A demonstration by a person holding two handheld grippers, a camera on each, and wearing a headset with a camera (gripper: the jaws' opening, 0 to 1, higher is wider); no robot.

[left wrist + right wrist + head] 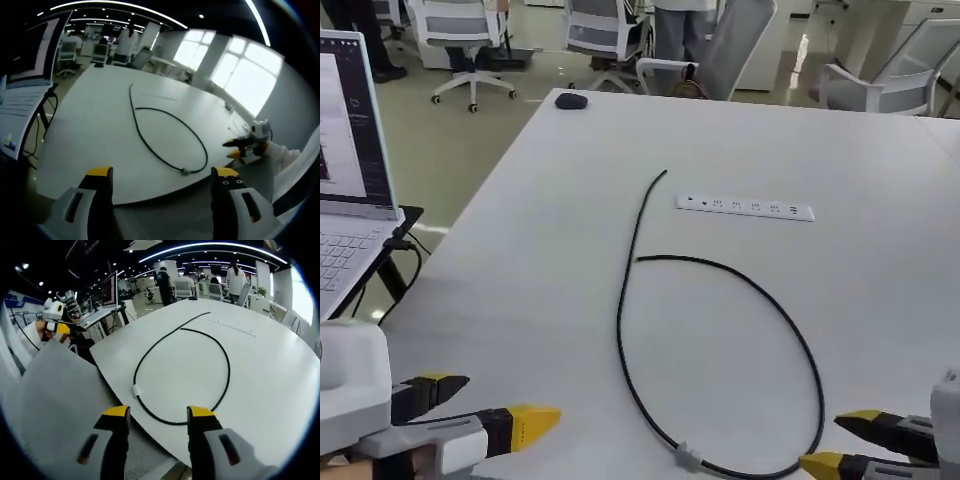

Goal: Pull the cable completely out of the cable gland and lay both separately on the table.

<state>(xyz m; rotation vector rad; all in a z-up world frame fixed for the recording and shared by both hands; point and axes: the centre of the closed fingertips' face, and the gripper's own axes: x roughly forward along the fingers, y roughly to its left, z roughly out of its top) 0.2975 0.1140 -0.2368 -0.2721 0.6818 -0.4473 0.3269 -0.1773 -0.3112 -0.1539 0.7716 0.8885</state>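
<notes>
A long black cable (618, 330) lies in a loose loop on the white table (520, 300). A small pale cable gland (687, 457) sits on the cable near the table's front edge. My left gripper (490, 402) hovers open at the lower left, off the table's edge and apart from the cable. My right gripper (842, 441) hovers open at the lower right, close to the loop's near end. In the left gripper view, the gland (185, 171) and cable (144, 140) lie ahead of the open jaws (162, 173). The right gripper view shows the gland (135, 389) just beyond its open jaws (158, 412), with nothing between them.
A white power strip (745, 208) lies beyond the loop. A dark mouse (571, 100) rests at the table's far edge. An open laptop (350, 180) stands on a stand to the left. Office chairs (470, 30) and standing people are behind the table.
</notes>
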